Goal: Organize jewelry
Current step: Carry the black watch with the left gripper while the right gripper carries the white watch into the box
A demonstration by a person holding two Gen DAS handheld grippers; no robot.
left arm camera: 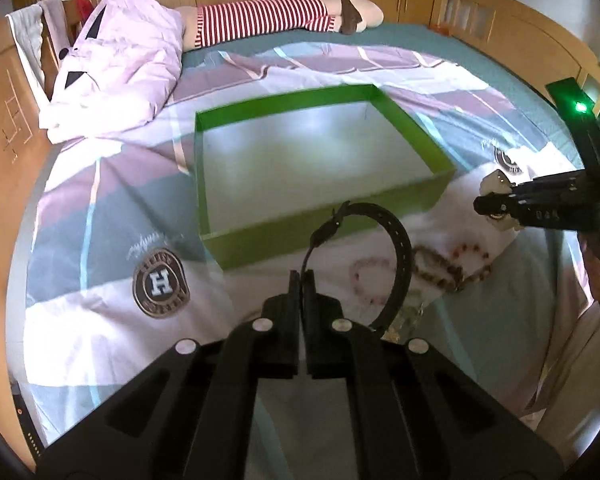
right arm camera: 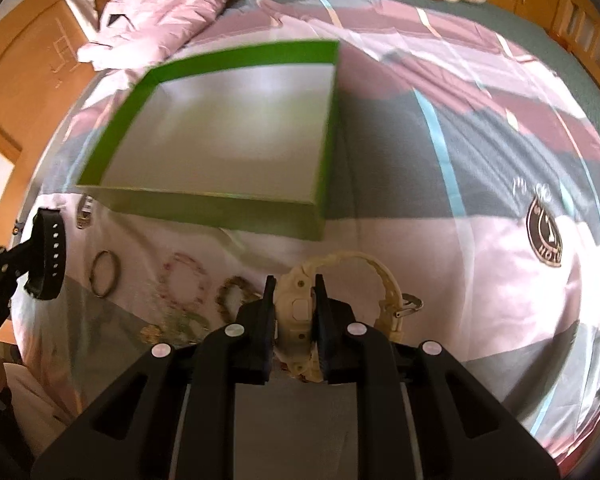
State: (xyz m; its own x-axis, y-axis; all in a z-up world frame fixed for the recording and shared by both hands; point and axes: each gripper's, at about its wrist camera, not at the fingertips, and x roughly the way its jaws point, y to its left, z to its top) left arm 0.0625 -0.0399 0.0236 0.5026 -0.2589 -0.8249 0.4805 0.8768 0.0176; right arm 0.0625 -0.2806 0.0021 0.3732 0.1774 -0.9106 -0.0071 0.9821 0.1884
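Observation:
My left gripper (left arm camera: 301,276) is shut on a black watch strap (left arm camera: 398,248), which arcs up and to the right of the fingers above the bedspread. My right gripper (right arm camera: 294,280) is shut on a cream watch (right arm camera: 300,308), its band (right arm camera: 384,276) curling to the right. An open green box (left arm camera: 404,196) with a pale inner floor lies on the bed beyond both grippers; nothing shows inside it. The same green box (right arm camera: 220,206) fills the upper left of the right wrist view. Bead bracelets (left arm camera: 440,268) lie on the white cloth near the box's front wall.
A pink bead bracelet (right arm camera: 184,280), a brown bead bracelet (right arm camera: 236,292) and a dark ring bangle (right arm camera: 106,274) lie on the bedspread. A folded pink quilt (left arm camera: 116,76) and a striped plush toy (left arm camera: 268,16) sit at the bed's far side. Wooden bed frame (left arm camera: 540,36) borders it.

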